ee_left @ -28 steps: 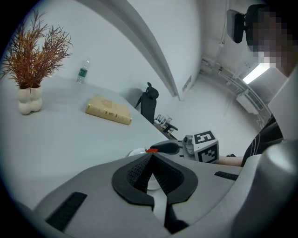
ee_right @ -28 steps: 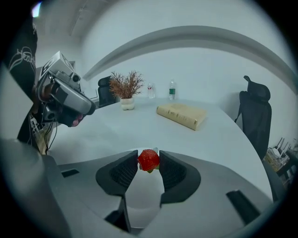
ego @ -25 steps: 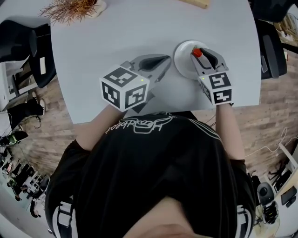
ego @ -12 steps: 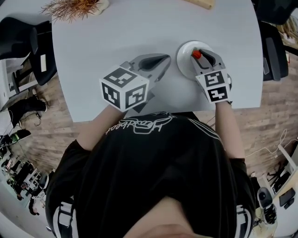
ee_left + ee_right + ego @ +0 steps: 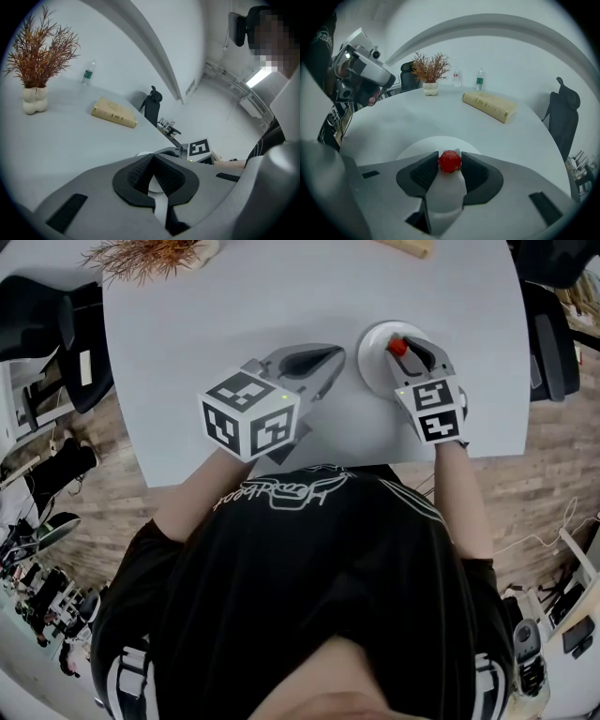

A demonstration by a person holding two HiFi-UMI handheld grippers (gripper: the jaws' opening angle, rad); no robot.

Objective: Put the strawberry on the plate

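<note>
Right gripper: your right gripper (image 5: 400,351) points down at a slant over the plate, and its two dark pads are pinched onto the fruit from either side.
Strawberry: the strawberry (image 5: 449,161) sits right at the jaw tips, small and bright red, touching both pads (a clean hold, right out at the front edge of the pads).
Where it is: over the middle of the plate, in your grip. Whether its underside touches the plate I cannot tell from either view.
Plate: the plate (image 5: 370,367) is white and round, on the table in front of your right hand, with bare rim showing to the left of the gripper.
Left gripper: your left gripper (image 5: 336,358) has its jaws together at the tips with nothing between them. It lies low over the table, its nose just beside the plate's left rim.
Table: the table (image 5: 234,306) is pale grey and wide.
Book: a tan book (image 5: 114,112) lies flat towards the far edge, well apart from the plate.
Vase: a white vase (image 5: 35,100) of dried reddish sprigs stands upright at the far left.
Bottle: a clear bottle (image 5: 87,73) stands behind the vase.
Chair: a dark office chair (image 5: 564,117) stands off the table's right side.
</note>
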